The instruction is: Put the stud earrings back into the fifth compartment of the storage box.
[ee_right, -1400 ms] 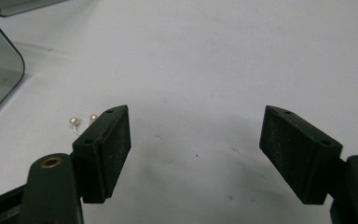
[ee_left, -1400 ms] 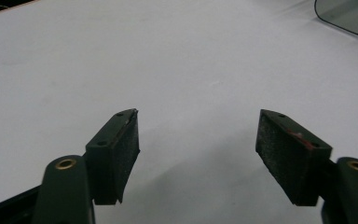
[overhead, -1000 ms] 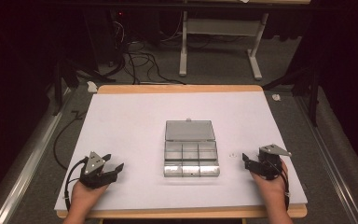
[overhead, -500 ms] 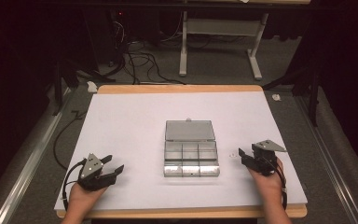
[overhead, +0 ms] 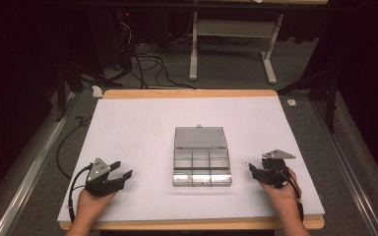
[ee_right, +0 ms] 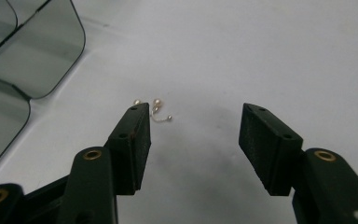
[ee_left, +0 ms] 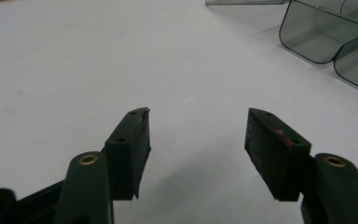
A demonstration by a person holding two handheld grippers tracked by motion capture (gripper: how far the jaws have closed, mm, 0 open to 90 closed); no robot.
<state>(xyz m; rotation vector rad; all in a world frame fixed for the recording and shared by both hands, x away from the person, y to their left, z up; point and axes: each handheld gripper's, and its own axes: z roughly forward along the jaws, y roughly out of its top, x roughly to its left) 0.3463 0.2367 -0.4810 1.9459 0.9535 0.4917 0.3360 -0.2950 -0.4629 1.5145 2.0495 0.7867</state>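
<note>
Dark room all round: grey carpet, a tangle of black cables (overhead: 142, 64) on the floor behind the surface, and the white legs of a desk frame (overhead: 231, 49) further back. Metal rails run along the floor at both sides. A wooden-edged surface (overhead: 128, 123) is covered by a plain white sheet, lit from above.

At the middle of the surface sits a clear plastic box (overhead: 200, 163) with small compartments, its lid folded back flat on the far side. Everything else is placed from that box.

Left of the box, well apart from it and towards the near edge, the left gripper (overhead: 123, 173) rests low over the white sheet in the person's left hand (overhead: 91, 206). Its jaws are spread, with nothing but bare sheet between them; the left gripper view shows the box's rounded corners far off at the upper right.

Right of the box, near its front corner, is the right gripper (overhead: 251, 169), held by the right hand (overhead: 281, 194). Its jaws have just been closing but stand apart, pinching nothing. A small pearl earring (ee_right: 154, 109) lies on the sheet just beside the box's right side, just ahead of the jaw nearer the box, not yet between the jaws.
</note>
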